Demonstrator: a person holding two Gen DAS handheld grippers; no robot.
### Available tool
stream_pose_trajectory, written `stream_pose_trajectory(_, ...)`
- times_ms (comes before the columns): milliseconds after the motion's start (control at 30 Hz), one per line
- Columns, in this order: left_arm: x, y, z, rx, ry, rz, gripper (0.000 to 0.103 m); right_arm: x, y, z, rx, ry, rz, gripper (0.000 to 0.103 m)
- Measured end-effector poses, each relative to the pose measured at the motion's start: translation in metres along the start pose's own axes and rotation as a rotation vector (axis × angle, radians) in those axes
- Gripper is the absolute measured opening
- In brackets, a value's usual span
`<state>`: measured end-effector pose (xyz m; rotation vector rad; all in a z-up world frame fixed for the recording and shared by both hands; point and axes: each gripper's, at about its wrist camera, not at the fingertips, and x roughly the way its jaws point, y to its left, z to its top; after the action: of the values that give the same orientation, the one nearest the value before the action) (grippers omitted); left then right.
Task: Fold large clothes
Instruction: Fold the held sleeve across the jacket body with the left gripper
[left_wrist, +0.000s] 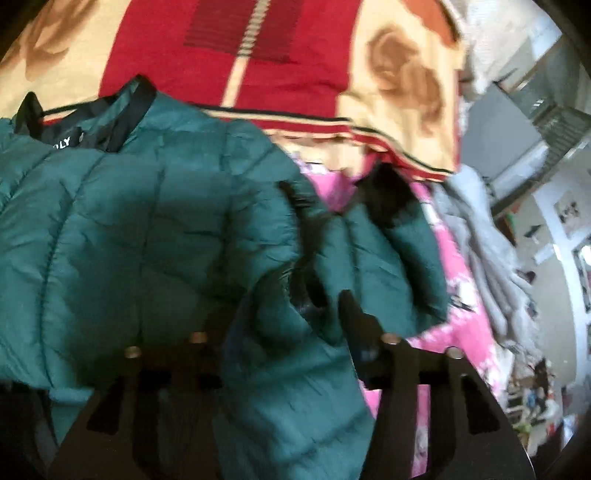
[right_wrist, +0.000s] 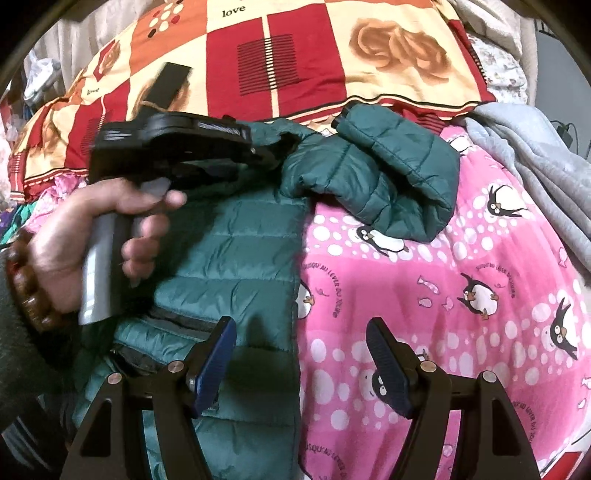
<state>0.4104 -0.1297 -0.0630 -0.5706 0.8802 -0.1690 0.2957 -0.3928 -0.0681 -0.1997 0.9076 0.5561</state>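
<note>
A teal quilted puffer jacket (left_wrist: 122, 236) lies on the bed, collar toward the far side. It also shows in the right wrist view (right_wrist: 240, 258). Its sleeve (right_wrist: 391, 173) is bent across the pink sheet. My left gripper (left_wrist: 295, 314) has sleeve fabric bunched between its fingers, which stand apart around it; in the right wrist view it (right_wrist: 273, 155) reaches the sleeve's shoulder end, held by a hand. My right gripper (right_wrist: 301, 354) is open and empty, hovering over the jacket's right edge and the pink sheet.
A pink penguin-print sheet (right_wrist: 461, 295) covers the bed. A red and cream patterned blanket (right_wrist: 314, 62) is piled at the far side. A grey garment (right_wrist: 535, 166) lies at the right. Room clutter shows beyond the bed's right edge (left_wrist: 535, 387).
</note>
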Motion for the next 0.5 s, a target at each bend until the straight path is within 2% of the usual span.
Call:
stream_pose_trajectory(100, -0.034, 0.003, -0.011, 0.019, -0.025, -0.055, 0.053, 0.000, 0.002, 0.005, 0.017, -0.007, -0.021, 0.070)
stream_pose_trajectory(200, -0.076, 0.023, -0.016, 0.031, -0.086, -0.025, 0.053, -0.004, 0.008, 0.010, 0.036, -0.034, -0.030, 0.070)
stream_pose_trajectory(233, -0.088, 0.033, -0.016, 0.031, -0.107, -0.003, 0.053, -0.006, 0.013, 0.013, 0.041, -0.046, -0.027, 0.070)
stream_pose_trajectory(333, -0.130, 0.076, -0.008, 0.018, -0.201, 0.152, 0.053, -0.007, 0.027, 0.025, 0.042, -0.088, -0.021, 0.070)
stream_pose_trajectory(500, -0.188, 0.154, 0.016, -0.113, -0.339, 0.341, 0.053, 0.005, 0.058, 0.079, -0.034, -0.207, -0.031, 0.070)
